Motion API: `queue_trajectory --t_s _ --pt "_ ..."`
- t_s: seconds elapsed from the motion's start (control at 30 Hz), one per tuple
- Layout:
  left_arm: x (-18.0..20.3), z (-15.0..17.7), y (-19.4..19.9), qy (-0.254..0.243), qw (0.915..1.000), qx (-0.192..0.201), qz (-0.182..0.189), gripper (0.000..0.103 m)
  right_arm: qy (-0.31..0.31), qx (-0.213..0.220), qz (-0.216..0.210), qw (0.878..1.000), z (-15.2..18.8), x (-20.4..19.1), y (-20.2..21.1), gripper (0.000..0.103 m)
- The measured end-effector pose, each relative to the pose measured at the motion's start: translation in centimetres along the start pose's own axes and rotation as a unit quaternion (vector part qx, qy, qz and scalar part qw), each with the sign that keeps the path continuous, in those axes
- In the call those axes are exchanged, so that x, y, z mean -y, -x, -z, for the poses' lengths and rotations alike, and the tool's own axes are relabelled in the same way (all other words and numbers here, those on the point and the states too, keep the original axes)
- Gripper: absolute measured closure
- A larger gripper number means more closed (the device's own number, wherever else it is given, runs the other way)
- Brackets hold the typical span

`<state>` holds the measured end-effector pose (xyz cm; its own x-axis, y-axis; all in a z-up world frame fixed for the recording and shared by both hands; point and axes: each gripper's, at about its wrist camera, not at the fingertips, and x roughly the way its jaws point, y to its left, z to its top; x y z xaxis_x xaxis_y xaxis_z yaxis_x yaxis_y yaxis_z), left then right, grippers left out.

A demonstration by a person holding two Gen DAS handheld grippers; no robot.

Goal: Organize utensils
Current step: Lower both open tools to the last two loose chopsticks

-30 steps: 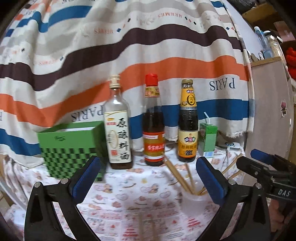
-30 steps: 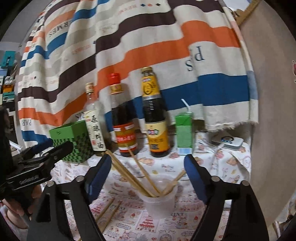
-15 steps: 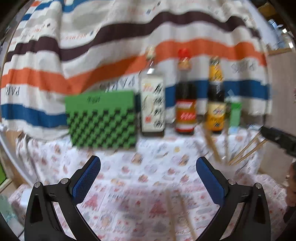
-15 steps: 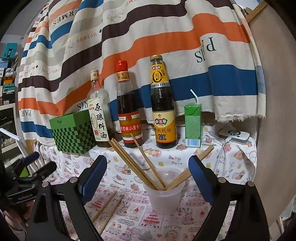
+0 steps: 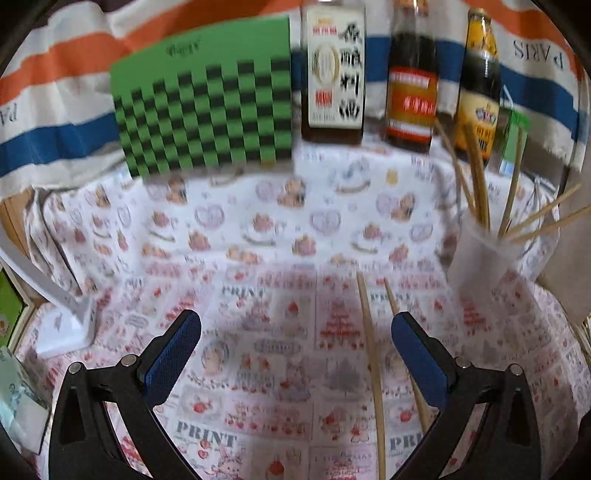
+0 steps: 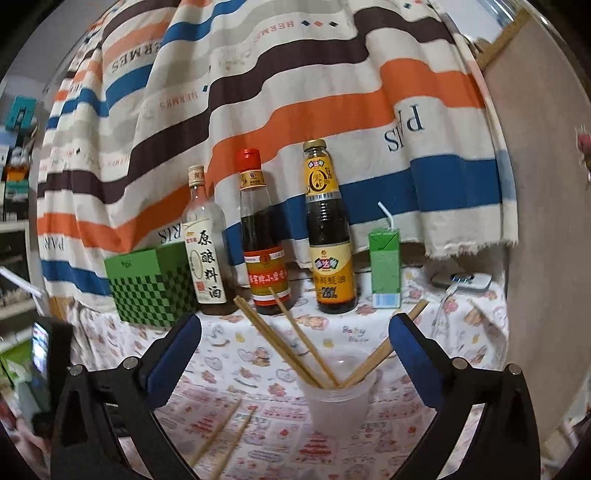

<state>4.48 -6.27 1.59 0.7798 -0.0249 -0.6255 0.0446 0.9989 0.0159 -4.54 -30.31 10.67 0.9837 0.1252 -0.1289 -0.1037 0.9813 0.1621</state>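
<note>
Bottle tops point(image 5: 406, 7) cut off — labels point(image 5: 334, 70) blurred, unreadable.

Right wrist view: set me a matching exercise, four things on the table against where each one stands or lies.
Things:
1. green checkered box
2. juice carton
3. plastic cup
4. two loose chopsticks

Places:
A. flat on the tablecloth, left of the cup
B. far left of the back row
C. in front of the bottles, chopsticks standing in it
D. right of the yellow-labelled bottle, straw on top

Pairs: 1-B, 2-D, 3-C, 4-A
</note>
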Motion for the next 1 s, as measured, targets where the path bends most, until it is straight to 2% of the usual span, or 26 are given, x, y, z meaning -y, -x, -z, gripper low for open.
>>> queue_trajectory --t_s 0.13,0.27,0.4,0.53,0.63,0.7,0.73,0.87,1.0 --pt "-0.1 0.4 -1.2 0.002 0.9995 -0.031 -0.008 0.001 -0.020 0.012 0.005 1.000 0.3 -0.2 0.5 0.001" --pt "-0.8 0.3 -1.2 0.020 0.9992 -0.034 -0.009 0.001 -0.041 0.029 0.019 0.999 1.2 -0.7 1.3 0.001" --pt "-2.4 -0.3 -0.8 0.050 0.9982 -0.024 -0.024 0.001 -0.034 0.000 0.004 0.999 2.3 -1.9 0.5 0.001" --pt "-3.6 -0.6 -0.8 0.065 0.9968 -0.034 -0.031 0.001 -0.017 -0.037 0.004 0.999 3.6 -3.1 -0.9 0.001" --pt "-4.5 -0.6 -1.3 0.078 0.9952 -0.043 -0.040 0.001 -0.001 -0.085 0.024 0.996 4.9 -3.9 -2.7 0.001" --pt "-5.0 -0.4 -2.0 0.083 0.9936 -0.057 -0.050 0.001 0.048 -0.150 0.037 0.987 6.3 -5.2 -4.7 0.001" --pt "-5.2 -0.3 -2.3 0.087 0.9928 -0.065 -0.050 0.001 0.069 -0.191 0.022 0.979 7.3 -5.9 -6.0 0.001" --pt "-5.4 -0.1 -2.9 0.093 0.9916 -0.082 -0.038 0.001 0.078 -0.284 -0.013 0.956 10.4 -7.0 -8.3 0.001" --pt "-4.8 -0.1 -2.9 0.080 0.9926 -0.080 -0.043 0.001 0.090 -0.318 -0.021 0.944 12.4 -8.0 -8.9 0.008"
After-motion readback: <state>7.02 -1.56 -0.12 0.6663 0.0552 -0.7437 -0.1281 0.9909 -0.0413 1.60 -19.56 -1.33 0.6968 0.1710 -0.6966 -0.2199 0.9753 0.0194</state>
